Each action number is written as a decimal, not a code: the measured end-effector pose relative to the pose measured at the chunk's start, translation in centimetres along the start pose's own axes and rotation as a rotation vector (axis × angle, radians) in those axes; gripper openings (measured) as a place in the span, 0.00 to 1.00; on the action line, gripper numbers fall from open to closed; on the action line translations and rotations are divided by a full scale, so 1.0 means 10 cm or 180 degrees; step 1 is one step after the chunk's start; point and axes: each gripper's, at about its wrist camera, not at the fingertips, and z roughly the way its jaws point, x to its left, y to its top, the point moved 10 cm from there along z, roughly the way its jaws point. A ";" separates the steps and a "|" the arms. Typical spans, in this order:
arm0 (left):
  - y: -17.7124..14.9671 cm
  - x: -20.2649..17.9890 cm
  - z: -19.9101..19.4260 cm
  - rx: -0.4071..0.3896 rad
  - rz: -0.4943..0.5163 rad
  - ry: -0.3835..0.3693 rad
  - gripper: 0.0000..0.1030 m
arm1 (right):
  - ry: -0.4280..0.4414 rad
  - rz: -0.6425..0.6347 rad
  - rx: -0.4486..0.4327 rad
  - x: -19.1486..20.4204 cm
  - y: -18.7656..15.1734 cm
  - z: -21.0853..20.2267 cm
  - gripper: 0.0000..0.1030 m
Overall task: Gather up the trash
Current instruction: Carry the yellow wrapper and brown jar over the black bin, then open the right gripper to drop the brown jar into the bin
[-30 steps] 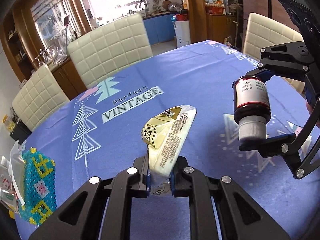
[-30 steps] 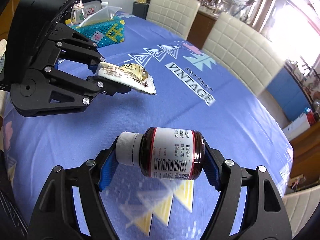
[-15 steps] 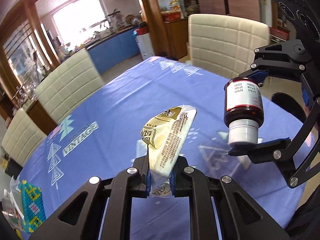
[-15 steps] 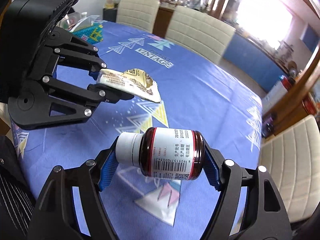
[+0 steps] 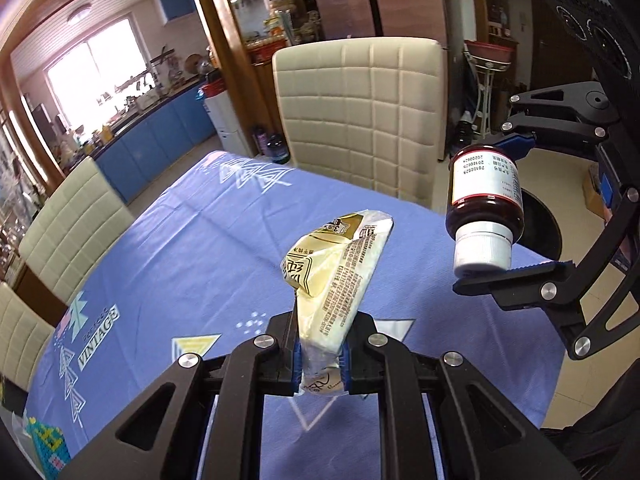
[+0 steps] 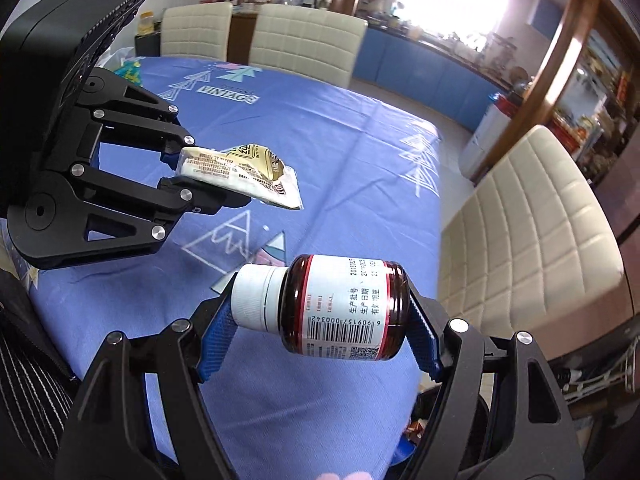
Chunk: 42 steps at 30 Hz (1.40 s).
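Observation:
My left gripper (image 5: pixel 320 360) is shut on a cream and gold snack wrapper (image 5: pixel 340 272) and holds it above the blue tablecloth (image 5: pixel 192 248). The wrapper also shows in the right wrist view (image 6: pixel 244 172). My right gripper (image 6: pixel 320 320) is shut on a dark brown medicine bottle (image 6: pixel 340 306) with a white cap and white label, held sideways above the table's edge. The bottle also shows in the left wrist view (image 5: pixel 484 200), cap down, to the right of the wrapper. A black bin (image 5: pixel 540 228) stands on the floor beyond the table's edge, behind the bottle.
Cream padded chairs (image 5: pixel 360 112) stand around the table. A beaded tissue box (image 5: pixel 48 448) sits at the table's far left corner. Cabinets and a kitchen lie beyond. Part of the dark bin with scraps inside shows under the right gripper (image 6: pixel 416 428).
Both grippers have swung to the right with their loads, from over the middle of the table toward its right edge. The chair and black bin have come into view.

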 end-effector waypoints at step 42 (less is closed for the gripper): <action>1.21 -1.73 0.42 -0.0214 0.0576 -0.0705 0.13 | -0.0813 0.0885 0.0211 -1.56 -1.27 -0.66 0.71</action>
